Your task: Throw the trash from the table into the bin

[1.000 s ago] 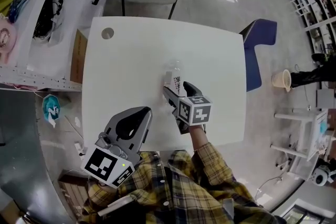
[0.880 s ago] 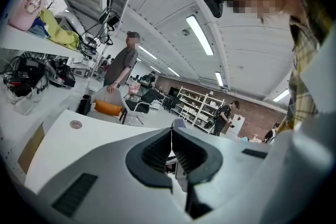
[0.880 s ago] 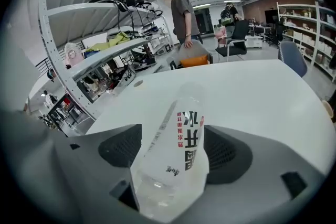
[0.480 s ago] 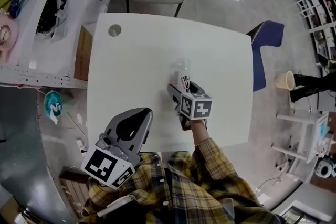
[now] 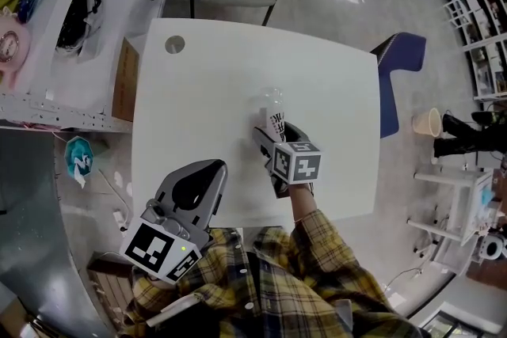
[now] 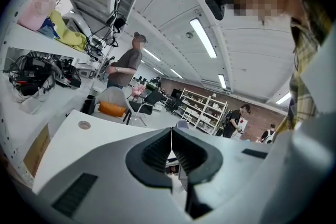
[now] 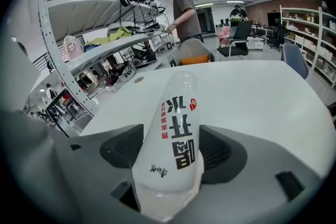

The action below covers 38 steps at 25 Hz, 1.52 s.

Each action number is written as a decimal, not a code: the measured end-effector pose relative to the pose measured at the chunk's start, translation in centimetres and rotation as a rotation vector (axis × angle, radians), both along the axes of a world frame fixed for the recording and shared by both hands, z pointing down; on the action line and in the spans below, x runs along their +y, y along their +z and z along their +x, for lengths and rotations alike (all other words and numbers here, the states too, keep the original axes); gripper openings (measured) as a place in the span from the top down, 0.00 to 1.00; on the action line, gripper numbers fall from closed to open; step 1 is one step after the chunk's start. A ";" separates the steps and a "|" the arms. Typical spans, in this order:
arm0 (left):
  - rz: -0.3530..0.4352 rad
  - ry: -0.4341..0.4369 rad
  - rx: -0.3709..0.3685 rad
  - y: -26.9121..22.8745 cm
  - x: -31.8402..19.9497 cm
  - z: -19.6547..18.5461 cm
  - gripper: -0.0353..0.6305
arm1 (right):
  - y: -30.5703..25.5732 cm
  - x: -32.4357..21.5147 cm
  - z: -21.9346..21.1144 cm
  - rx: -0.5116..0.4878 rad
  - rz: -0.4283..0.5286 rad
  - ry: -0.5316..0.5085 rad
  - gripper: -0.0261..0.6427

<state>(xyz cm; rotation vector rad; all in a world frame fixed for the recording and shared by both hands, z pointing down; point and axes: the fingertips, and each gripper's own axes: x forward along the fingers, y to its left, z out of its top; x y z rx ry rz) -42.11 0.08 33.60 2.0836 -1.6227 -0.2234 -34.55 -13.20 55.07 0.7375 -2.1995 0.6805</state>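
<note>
- Right gripper (image 5: 274,129): its jaws are closed against the sides of a clear plastic bottle (image 7: 175,136) with a white label. The bottle's far end points away along the jaws.
- Bottle position: over the middle of the white table (image 5: 198,91), a little toward the near edge. Whether it rests on the top or is just clear of it cannot be told.
- Change over the last second: almost none. Bottle and right gripper keep the same place relative to the table's edges, and only the viewpoint shifts.
- Left gripper (image 5: 192,187): jaws together on nothing, held off the table's near-left corner.
- Meaning for the task: the grasp looks complete and the carry has probably not begun. No bin can be made out in these views.
</note>
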 end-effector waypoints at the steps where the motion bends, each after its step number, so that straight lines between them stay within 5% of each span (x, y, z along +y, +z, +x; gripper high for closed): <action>1: 0.004 0.002 0.001 -0.1 0.1 0.1 0.93 | -0.4 0.1 -0.1 -0.007 0.005 -0.003 0.47; 16: 0.048 0.134 0.007 -1.1 -0.9 4.6 0.93 | -7.3 1.2 1.5 -0.068 0.132 -0.039 0.47; 24: 0.074 0.236 -0.014 -2.1 -2.7 8.5 0.93 | -9.3 0.7 5.6 -0.095 0.168 0.026 0.47; 31: 0.097 0.326 -0.045 -3.3 -4.6 15.5 0.93 | -11.1 -1.0 13.5 -0.118 0.211 0.124 0.47; 38: 0.108 0.406 -0.055 -4.1 -6.9 26.5 0.93 | -12.4 -3.0 26.3 -0.115 0.239 0.224 0.47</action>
